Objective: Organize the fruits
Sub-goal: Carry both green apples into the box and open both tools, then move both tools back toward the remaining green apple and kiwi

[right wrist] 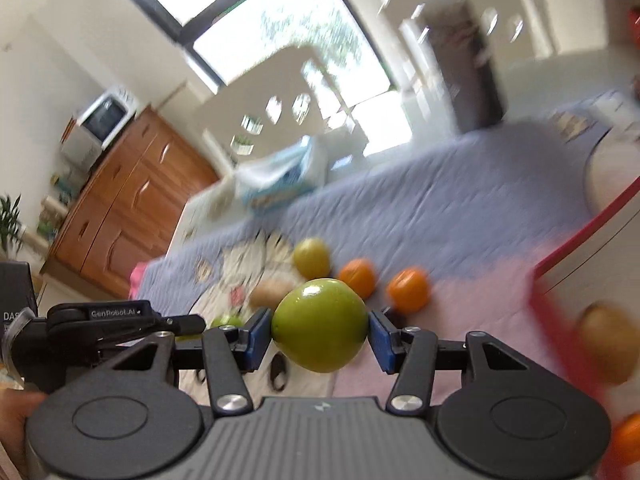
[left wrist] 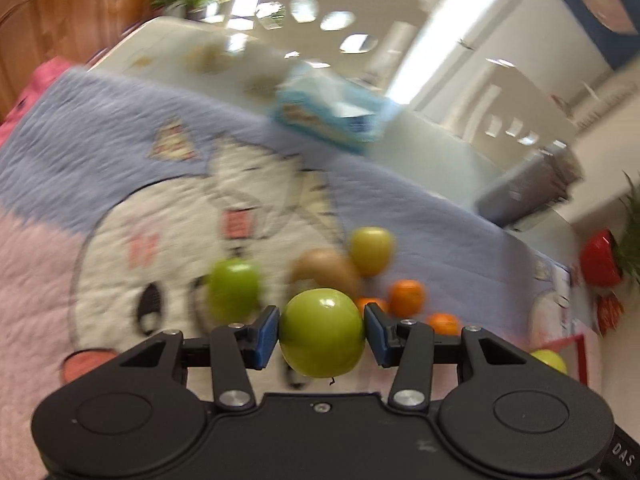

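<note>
My left gripper [left wrist: 321,332] is shut on a green apple [left wrist: 322,334], held above the cartoon blanket [left wrist: 120,184]. Beyond it lie another green apple [left wrist: 234,290], a yellow-green apple [left wrist: 371,250], a brown kiwi [left wrist: 328,272] and several oranges [left wrist: 407,297]. My right gripper [right wrist: 320,330] is shut on a second green apple [right wrist: 319,330]. Ahead of it lie a yellow-green apple [right wrist: 312,258], a kiwi [right wrist: 270,292] and two oranges [right wrist: 408,288]. The left gripper's body [right wrist: 100,316] shows at the left of the right wrist view. Both views are blurred.
A blue tissue box [left wrist: 332,110] stands at the blanket's far side. A red-rimmed tray [right wrist: 580,240] at the right holds a kiwi [right wrist: 606,342] and an orange [right wrist: 628,438]. A wooden cabinet [right wrist: 128,200] and a microwave [right wrist: 102,120] stand behind.
</note>
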